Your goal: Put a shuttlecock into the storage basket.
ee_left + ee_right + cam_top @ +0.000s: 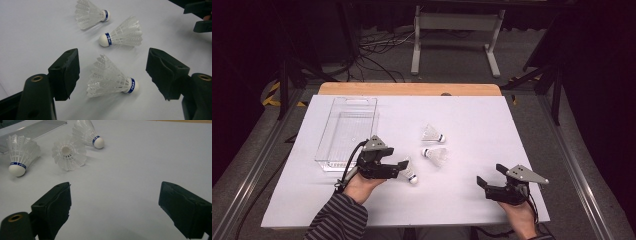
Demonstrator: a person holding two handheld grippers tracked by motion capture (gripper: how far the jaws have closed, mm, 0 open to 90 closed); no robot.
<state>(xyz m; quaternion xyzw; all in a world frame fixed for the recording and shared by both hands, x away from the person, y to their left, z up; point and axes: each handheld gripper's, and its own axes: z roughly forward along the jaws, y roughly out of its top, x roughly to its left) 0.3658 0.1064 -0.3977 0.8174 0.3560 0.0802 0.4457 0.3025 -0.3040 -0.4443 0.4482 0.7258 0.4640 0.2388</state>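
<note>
Clear tray [343, 131] up-left of the left claw, on white sheet [472, 200]. Two more shuttlecocks [433, 134] [436, 155] just past it, right claw well apart.

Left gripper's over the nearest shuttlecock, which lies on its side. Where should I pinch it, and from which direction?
Probably the feather skirt, just behind the blue band. The nearest shuttlecock lies flat between the open jaws of the left gripper, cork toward one jaw. Come down from above and close gently across the narrow part of the skirt; the feathers look crushable.
</note>
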